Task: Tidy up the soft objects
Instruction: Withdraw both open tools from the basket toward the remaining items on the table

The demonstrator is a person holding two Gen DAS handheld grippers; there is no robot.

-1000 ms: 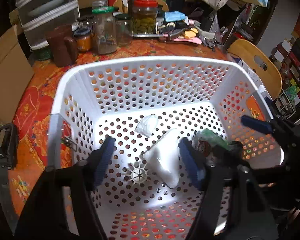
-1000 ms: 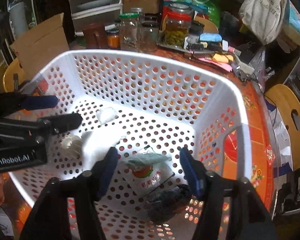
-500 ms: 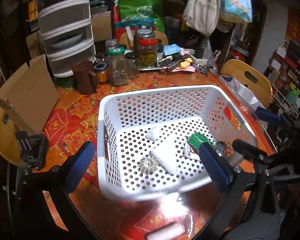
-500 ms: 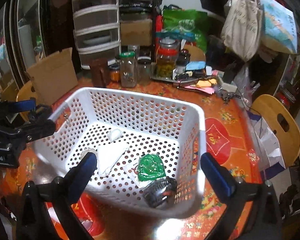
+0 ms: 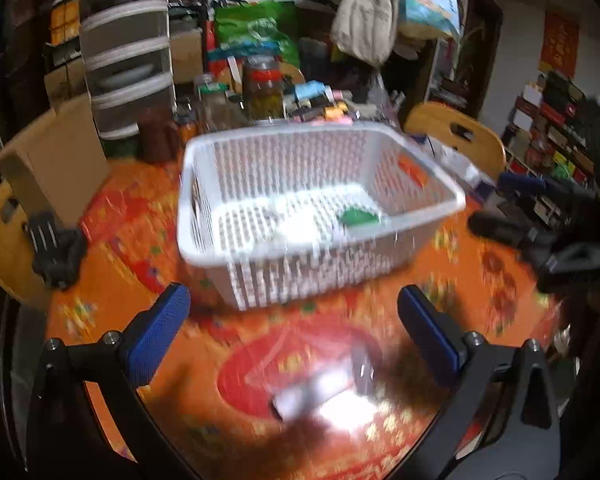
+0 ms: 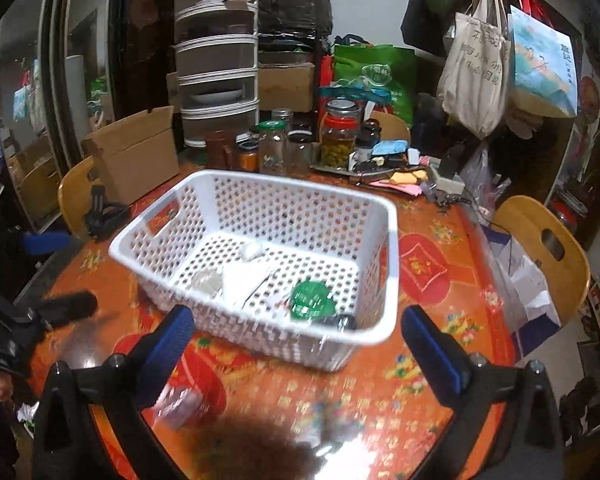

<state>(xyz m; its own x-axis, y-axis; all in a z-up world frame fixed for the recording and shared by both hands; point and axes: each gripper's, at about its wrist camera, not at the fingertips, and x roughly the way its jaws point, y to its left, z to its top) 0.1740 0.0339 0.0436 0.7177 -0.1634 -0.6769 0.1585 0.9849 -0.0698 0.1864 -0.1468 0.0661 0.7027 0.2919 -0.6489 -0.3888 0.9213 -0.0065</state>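
A white perforated basket (image 6: 388, 264) stands on the red-orange table; it also shows, blurred, in the left wrist view (image 5: 440, 184). Inside lie a white folded soft item (image 6: 240, 280), a small white wad (image 6: 252, 249), a green packet (image 6: 312, 300) and a dark bundle (image 6: 342, 322). My left gripper (image 5: 296, 332) is open and empty, well in front of the basket. My right gripper (image 6: 296, 340) is open and empty, just in front of the basket's near wall. The left gripper also shows at the far left of the right wrist view (image 6: 56, 272).
Glass jars (image 6: 340, 140), a brown mug (image 6: 220, 152) and small clutter stand behind the basket. A cardboard box (image 6: 136, 164) and a drawer tower (image 6: 216, 64) are at back left. Wooden chairs (image 6: 548, 248) ring the table. A black clamp (image 5: 56, 248) sits at the left edge.
Both grippers have pulled back out of the basket toward the table's near edge and opened wide. The soft items stay in the basket.
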